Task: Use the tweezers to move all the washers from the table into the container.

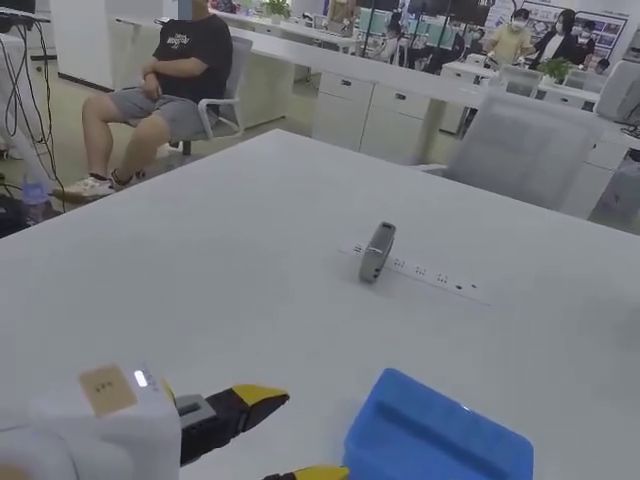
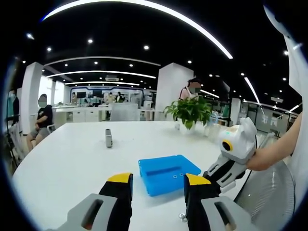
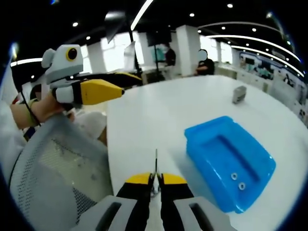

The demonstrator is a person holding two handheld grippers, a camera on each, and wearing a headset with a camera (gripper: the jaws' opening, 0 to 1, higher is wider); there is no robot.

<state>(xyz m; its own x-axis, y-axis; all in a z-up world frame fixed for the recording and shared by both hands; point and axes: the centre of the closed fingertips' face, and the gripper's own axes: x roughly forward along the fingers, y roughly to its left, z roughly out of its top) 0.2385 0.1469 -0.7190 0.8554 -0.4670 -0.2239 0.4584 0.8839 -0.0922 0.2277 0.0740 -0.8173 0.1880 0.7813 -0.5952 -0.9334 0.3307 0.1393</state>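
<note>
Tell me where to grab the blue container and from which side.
Probably the near rim of the blue container, from above with the open left gripper: one jaw in the well, one outside. It lies flat and shallow on the table, so only the raised wall offers a pinch.

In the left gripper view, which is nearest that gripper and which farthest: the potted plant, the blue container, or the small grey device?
1. Blue container, just ahead of the left gripper, slightly right.
2. Grey device, standing farther out, to the left.
3. Potted plant, farthest back, to the right.
</note>
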